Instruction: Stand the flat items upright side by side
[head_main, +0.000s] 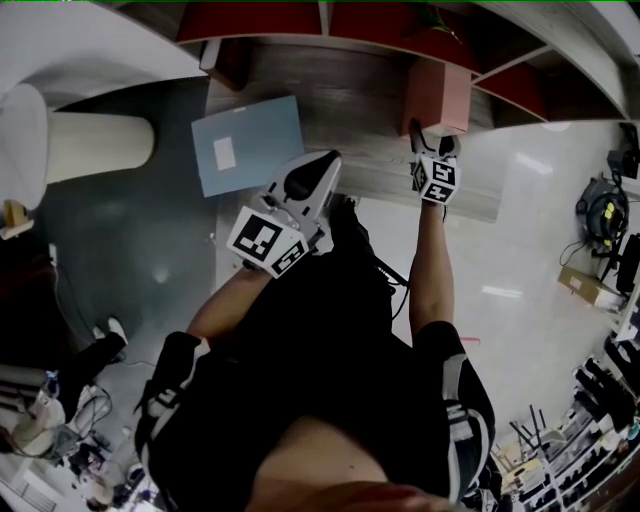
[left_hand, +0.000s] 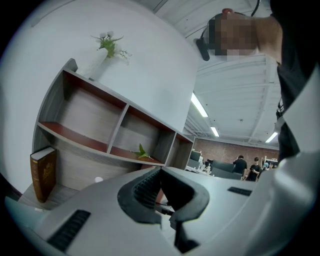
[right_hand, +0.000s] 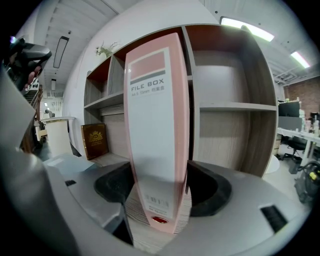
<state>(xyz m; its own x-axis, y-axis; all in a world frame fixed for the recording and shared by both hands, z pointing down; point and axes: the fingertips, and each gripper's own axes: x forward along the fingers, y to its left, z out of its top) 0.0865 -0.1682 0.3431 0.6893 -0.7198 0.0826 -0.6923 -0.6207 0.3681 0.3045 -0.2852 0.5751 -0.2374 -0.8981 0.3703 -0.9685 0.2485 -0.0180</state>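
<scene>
1. Wood-grain desk surface (head_main: 340, 90) is stretching below a row of red-backed shelf bays in the head view. The pink file box (head_main: 437, 98) is standing upright at the right, with the right gripper (head_main: 434, 138) reaching around its near end. The blue folder (head_main: 247, 145) is lying flat to the left, well apart from the box, and the left gripper (head_main: 328, 165) is hovering just beside its corner.
2. In the left gripper view, the 2 jaws are sitting pressed together on nothing and facing the shelf unit (left_hand: 115, 130), where a brown book (left_hand: 42, 172) is standing at the left end.
3. In the right gripper view, the 2 jaws are standing wide with the box's spine between them, and the pads are not visibly pressing.
4. A pad dragging on a side as it backs out would probably be tipping the box, which is leaning on nothing. The thin folder risks sliding away from closed jaws.
</scene>
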